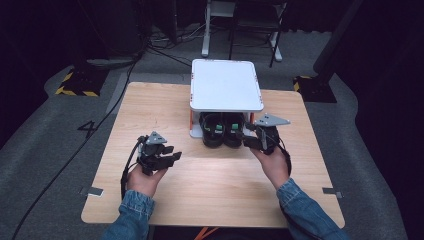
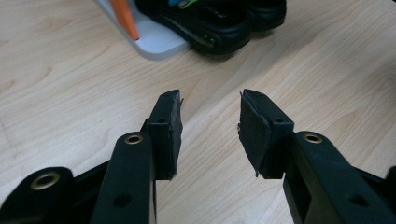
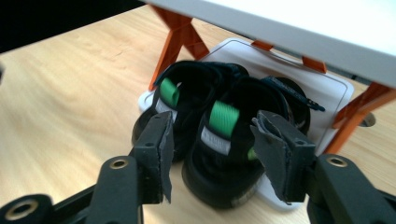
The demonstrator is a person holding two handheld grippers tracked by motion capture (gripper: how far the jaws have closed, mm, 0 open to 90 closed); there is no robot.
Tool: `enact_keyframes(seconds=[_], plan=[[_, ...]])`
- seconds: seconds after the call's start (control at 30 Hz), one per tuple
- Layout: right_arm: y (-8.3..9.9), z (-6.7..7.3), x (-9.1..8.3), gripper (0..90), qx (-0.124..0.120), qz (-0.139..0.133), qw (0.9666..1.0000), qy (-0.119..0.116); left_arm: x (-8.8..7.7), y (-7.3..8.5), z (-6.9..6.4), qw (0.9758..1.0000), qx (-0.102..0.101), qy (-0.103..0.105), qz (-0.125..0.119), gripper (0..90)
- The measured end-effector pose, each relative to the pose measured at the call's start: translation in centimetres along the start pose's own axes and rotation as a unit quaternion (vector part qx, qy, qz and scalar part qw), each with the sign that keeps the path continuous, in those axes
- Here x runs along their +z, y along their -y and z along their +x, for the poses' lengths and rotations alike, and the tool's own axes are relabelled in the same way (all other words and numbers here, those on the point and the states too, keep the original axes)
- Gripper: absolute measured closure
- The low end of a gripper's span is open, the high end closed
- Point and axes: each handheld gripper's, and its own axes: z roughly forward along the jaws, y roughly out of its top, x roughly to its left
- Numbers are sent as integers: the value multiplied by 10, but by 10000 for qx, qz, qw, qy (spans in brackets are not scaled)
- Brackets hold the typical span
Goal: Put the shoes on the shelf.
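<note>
Two black sandals (image 1: 223, 131) sit side by side on the lower shelf of a small white rack (image 1: 226, 84) on the table (image 1: 210, 190). The right gripper (image 1: 252, 140), jaws apart and empty, hovers at the nearer sandal; the left gripper (image 1: 167, 156) waits well apart, jaws apart. Backing out straight should avoid nudging the pair.

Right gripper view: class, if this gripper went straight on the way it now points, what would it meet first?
Most likely the nearer black sandal on the rack's lower shelf. The right gripper has its fingers open, with the sandal's heel framed between them. How far off it is cannot be told exactly.
</note>
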Motion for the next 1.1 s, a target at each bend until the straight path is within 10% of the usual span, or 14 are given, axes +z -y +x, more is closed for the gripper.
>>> enact_keyframes(seconds=[0.2, 0.5, 0.77, 1.1], plan=[[19, 2, -24, 513, -450, 26, 9986, -264, 7, -6, -10, 9998, 178, 93, -36, 592], [30, 3, -37, 526, -118, 451, 9971, -602, 27, -16, -29, 9979, 376, 508, 162, 590], [48, 1, -13, 576, 106, 835, 9932, -805, 56, -25, -39, 9962, 445, 651, 359, 621], [60, -4, 26, 704, 241, 1064, 9918, -660, 106, -34, -36, 9959, 74, 731, 518, 714]])
